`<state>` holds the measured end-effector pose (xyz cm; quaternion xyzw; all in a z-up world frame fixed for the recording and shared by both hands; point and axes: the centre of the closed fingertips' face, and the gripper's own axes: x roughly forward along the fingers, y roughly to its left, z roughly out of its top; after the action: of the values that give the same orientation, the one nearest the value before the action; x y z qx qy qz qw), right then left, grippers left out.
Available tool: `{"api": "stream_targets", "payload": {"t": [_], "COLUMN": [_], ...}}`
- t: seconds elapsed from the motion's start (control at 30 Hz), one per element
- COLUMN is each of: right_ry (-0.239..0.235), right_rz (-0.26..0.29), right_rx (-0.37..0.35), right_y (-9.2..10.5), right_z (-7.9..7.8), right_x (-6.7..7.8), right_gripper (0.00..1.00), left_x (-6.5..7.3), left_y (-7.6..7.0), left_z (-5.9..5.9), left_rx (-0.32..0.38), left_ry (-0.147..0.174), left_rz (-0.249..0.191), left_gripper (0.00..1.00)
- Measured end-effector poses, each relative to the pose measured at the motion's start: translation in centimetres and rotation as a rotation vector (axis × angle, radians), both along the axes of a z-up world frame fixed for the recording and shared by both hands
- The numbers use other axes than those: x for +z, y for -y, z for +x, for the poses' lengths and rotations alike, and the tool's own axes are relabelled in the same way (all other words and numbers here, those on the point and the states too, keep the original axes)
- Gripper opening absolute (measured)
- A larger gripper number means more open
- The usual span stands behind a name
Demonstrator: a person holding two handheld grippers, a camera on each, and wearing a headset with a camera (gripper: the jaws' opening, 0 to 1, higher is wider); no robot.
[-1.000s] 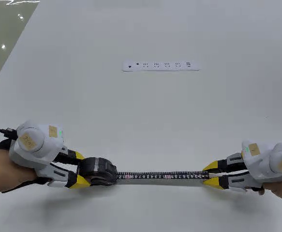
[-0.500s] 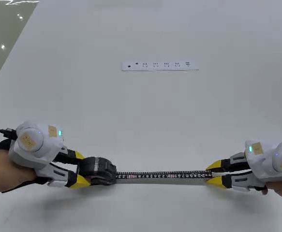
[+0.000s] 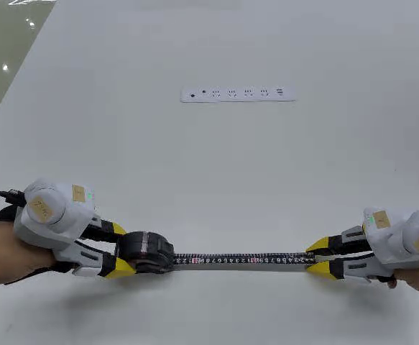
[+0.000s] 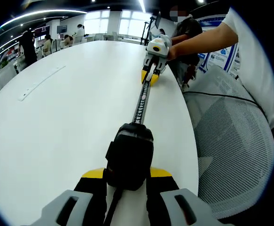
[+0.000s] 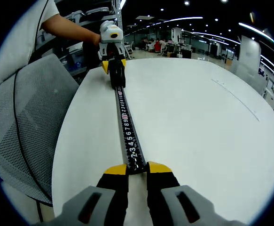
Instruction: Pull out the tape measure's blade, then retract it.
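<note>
A black tape measure case rests on the white table near its front edge, and my left gripper is shut on it. In the left gripper view the case sits between the yellow-tipped jaws. Its black blade with white numbers runs out to the right, flat above the table. My right gripper is shut on the blade's end. In the right gripper view the blade stretches away from my right gripper to the case in my left gripper.
A white power strip lies flat on the table farther back, well away from the tape. The table's front edge and a grey mesh chair lie just behind the grippers. Several people stand in the room beyond.
The right gripper drew slightly farther right over the last second, lengthening the blade a little. The left gripper and case stayed put.
</note>
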<state>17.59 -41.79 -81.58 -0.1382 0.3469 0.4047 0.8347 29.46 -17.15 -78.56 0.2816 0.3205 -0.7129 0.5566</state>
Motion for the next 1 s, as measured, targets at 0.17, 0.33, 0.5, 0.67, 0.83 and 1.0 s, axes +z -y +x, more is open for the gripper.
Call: {"api": "stream_targets", "payload": {"t": [0.17, 0.33, 0.5, 0.67, 0.83, 1.0], "right_ry": [-0.006, -0.005, 0.001, -0.009, -0.013, -0.03], "right_rz": [0.005, 0.013, 0.008, -0.001, 0.01, 0.05], "right_rx": [0.0, 0.003, 0.009, 0.012, -0.003, -0.005], "right_y": [0.0, -0.1, -0.1, -0.2, -0.1, -1.2], "right_z": [0.0, 0.0, 0.0, 0.0, 0.0, 0.0], "right_x": [0.0, 0.0, 0.0, -0.1, 0.0, 0.2], "right_gripper": [0.13, 0.13, 0.14, 0.14, 0.15, 0.24], "left_x": [0.0, 0.0, 0.0, 0.0, 0.0, 0.0], "left_y": [0.0, 0.1, 0.1, 0.1, 0.1, 0.0], "left_z": [0.1, 0.1, 0.1, 0.1, 0.1, 0.1], "left_rx": [0.011, 0.024, 0.024, 0.018, 0.026, 0.025], "left_ry": [-0.002, 0.001, 0.002, 0.009, 0.006, 0.01], "left_rz": [-0.006, -0.01, -0.008, -0.005, -0.007, -0.001], "left_gripper": [0.3, 0.3, 0.3, 0.31, 0.31, 0.32]}}
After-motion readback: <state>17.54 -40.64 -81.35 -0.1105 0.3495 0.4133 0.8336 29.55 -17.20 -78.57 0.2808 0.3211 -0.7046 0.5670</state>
